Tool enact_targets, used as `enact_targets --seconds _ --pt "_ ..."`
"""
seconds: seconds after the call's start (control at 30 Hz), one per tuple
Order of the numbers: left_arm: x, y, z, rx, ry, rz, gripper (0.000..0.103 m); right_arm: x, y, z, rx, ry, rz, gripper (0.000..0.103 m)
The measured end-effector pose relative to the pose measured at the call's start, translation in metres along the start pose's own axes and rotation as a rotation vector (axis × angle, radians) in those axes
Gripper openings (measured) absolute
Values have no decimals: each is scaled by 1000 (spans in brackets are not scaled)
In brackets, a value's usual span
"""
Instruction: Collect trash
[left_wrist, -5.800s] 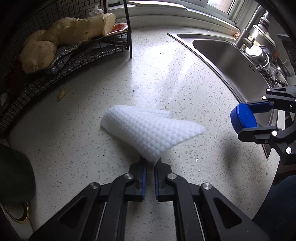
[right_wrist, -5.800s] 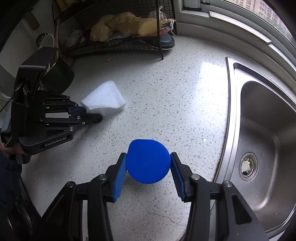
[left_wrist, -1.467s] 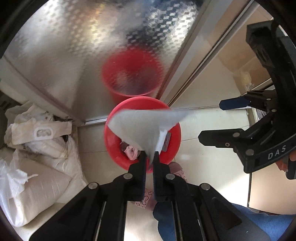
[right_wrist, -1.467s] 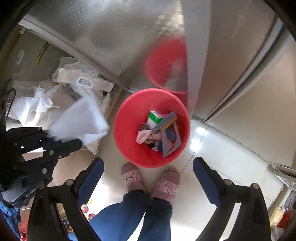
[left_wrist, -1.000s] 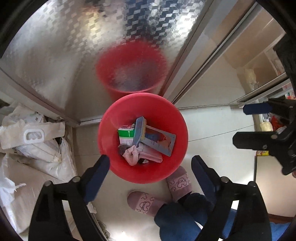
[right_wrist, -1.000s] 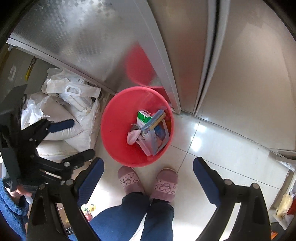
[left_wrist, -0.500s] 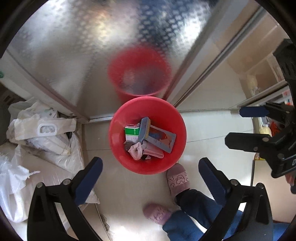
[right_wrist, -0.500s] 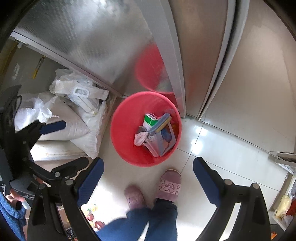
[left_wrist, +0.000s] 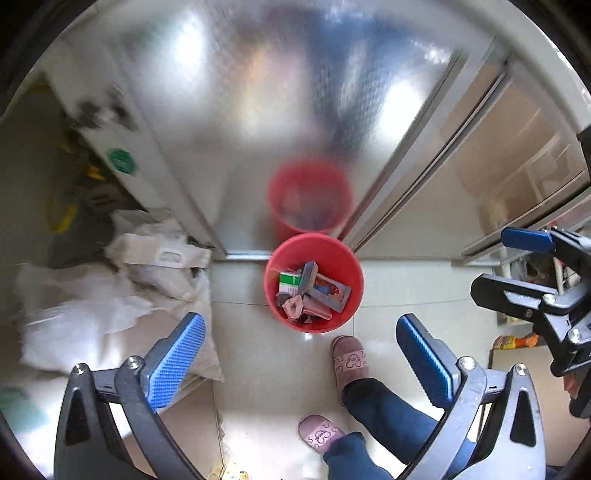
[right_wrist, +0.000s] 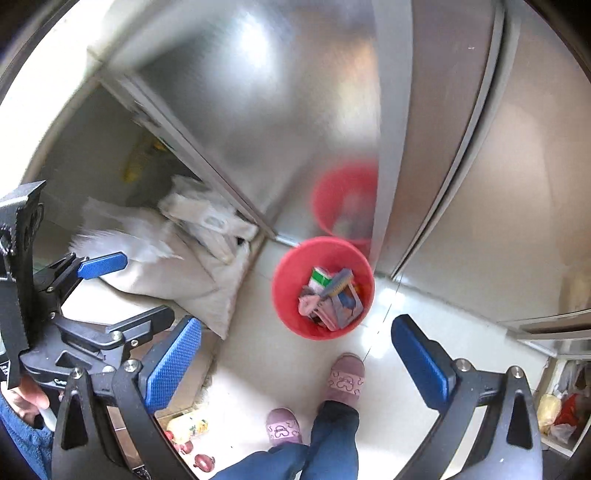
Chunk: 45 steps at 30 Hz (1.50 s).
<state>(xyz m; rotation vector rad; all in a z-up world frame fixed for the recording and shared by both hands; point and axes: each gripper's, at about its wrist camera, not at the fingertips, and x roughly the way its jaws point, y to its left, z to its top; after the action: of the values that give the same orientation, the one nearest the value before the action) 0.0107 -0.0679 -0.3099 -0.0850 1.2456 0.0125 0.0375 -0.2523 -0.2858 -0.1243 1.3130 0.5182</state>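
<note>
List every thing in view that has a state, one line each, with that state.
Left gripper: open, nothing between its blue pads.
Right gripper: jaws opening, nothing between them.
Round red plastic trash bin: upright on the tiled floor, part full, uncovered.
Green-and-white carton: lying inside the bin among other scraps.
White sacks: slumped on the floor left of the bin.
Pink slippers: worn on the person's feet, near the bin.

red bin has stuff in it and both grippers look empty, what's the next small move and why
Probably turn both away from the red bin and go for more trash. The left gripper and right gripper stand wide open with nothing between their pads, while a green carton and other trash already lie in the bin, so nothing seems left to drop here.
</note>
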Motion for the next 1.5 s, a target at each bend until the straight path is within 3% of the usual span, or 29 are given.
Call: enact_targets --seconds 0.13,0.37,0.7,0.97,1.2,1.5 --pt "-89 -1 1 -47 -74 1 103 -77 32 2 -20 -86 -8 102" --pt "-233 -12 -3 -105 -275 89 103 -209 84 3 -59 -250 -10 103" --pt "-381 -19 -7 -99 -483 112 103 -322 144 5 -174 -468 -45 102" --pt "-425 -23 -23 -86 -528 82 103 -362 157 -6 -175 -528 -76 102" --pt "-423 -27 -33 -80 -532 34 103 -357 161 -12 -176 -534 -151 102" --pt "-418 -36 -30 -68 -515 41 103 -360 160 -15 -194 -506 -199 102"
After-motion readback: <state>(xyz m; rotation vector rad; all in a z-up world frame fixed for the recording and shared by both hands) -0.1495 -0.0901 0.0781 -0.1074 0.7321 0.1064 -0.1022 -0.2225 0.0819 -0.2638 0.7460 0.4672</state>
